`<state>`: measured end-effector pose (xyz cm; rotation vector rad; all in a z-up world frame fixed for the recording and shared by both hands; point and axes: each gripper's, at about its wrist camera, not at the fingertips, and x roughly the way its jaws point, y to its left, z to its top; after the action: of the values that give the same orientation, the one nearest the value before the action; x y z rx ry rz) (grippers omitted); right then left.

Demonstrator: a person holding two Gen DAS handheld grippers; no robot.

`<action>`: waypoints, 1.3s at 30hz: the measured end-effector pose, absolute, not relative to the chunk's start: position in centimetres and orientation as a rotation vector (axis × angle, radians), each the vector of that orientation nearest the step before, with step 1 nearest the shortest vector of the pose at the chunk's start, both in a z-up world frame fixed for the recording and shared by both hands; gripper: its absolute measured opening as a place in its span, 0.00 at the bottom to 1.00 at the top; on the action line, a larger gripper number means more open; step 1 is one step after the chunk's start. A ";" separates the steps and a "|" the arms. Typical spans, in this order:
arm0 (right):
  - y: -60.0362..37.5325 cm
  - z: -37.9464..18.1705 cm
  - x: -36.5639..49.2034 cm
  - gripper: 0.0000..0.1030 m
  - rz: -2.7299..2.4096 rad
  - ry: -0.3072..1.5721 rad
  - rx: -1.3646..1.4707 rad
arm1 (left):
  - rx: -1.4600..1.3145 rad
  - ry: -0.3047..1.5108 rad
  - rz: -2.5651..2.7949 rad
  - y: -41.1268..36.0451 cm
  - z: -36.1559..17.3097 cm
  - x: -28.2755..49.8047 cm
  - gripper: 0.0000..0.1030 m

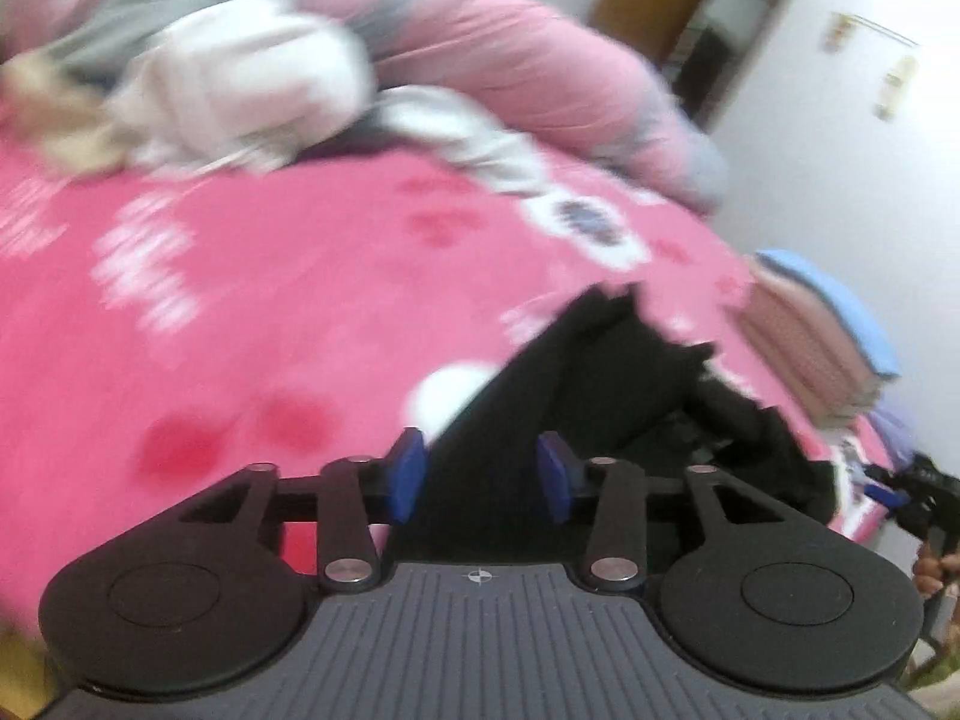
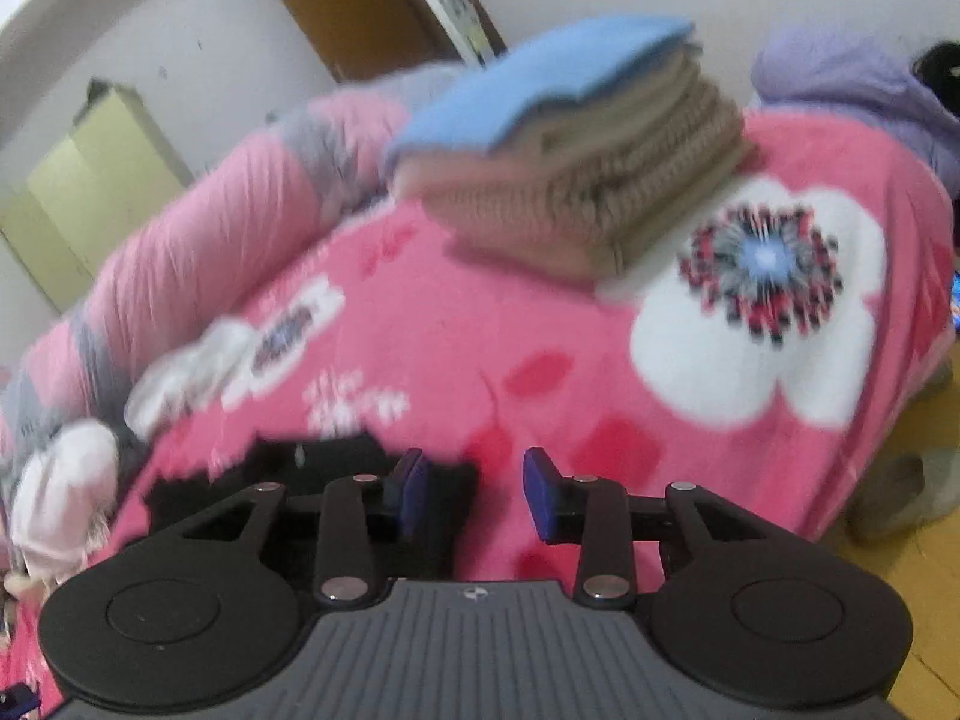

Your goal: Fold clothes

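A bed covered by a pink blanket (image 1: 288, 276) printed with white flowers fills most of both views, both frames smeared by motion. Along its far side, across the upper part of the left wrist view, lies a rolled pink-and-grey quilt (image 1: 540, 54), with a heap of white and grey clothes (image 1: 240, 90) in front of it at upper left. In the right wrist view a folded stack (image 2: 588, 180) — beige knitwear with a blue piece on top — sits on the blanket in the upper middle, just beside a large white flower with a dark, spiky centre; a lilac garment (image 2: 840, 84) lies behind it at upper right. The black garment (image 1: 606, 372), the piece being folded, lies crumpled on the blanket at lower centre-right of the left wrist view and at lower left of the right wrist view. The left tool (image 1: 483, 483) hangs over it at the bottom centre of its own view, blue pads parted, the black cloth showing in the gap between them but not pinched — released. The right tool (image 2: 474, 492) likewise stands released, its pads apart over the garment's edge and bare pink blanket; whether its left pad touches the cloth cannot be told. At the right edge of the left wrist view the right tool shows small, with fingers of the person's hand (image 1: 936, 570) below it.
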<state>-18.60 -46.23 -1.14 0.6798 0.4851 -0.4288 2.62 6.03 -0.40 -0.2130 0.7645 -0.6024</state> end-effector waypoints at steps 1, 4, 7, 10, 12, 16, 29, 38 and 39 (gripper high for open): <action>-46.6 -0.8 -18.0 0.37 -0.412 0.473 0.678 | -0.191 0.748 -0.650 4.3 0.0 3.5 0.50; -46.9 -0.6 -14.2 0.41 -0.296 0.512 0.658 | -0.078 0.709 -0.783 -1.9 0.8 6.4 0.51; -46.5 -1.2 -9.5 0.48 -0.197 0.580 0.613 | 0.035 0.684 -0.864 -7.9 0.4 9.4 0.51; -46.4 -2.3 -5.9 0.49 -0.156 0.642 0.575 | 0.124 0.692 -0.917 -12.9 -0.5 12.7 0.51; -46.6 -3.0 -4.1 0.48 -0.142 0.680 0.558 | 0.195 0.695 -0.941 -15.6 -1.4 14.6 0.51; -47.1 -4.5 -2.1 0.48 -0.113 0.737 0.549 | 0.319 0.736 -1.018 -19.7 -3.0 17.8 0.51; -45.0 -6.4 -0.9 0.32 -0.051 0.801 0.393 | 0.610 0.800 -1.151 -25.1 -8.1 19.5 0.27; -44.2 -4.0 -2.6 0.06 -0.160 0.652 0.275 | 0.558 0.613 -0.994 -22.9 -4.8 18.0 0.01; -44.0 -3.4 -3.0 0.06 -0.167 0.622 0.258 | 0.522 0.588 -0.971 -22.1 -3.8 18.0 0.01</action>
<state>-2.99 -44.00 -3.37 0.2581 0.6220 -0.1667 17.95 -22.08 -3.80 0.5219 0.5876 -0.9707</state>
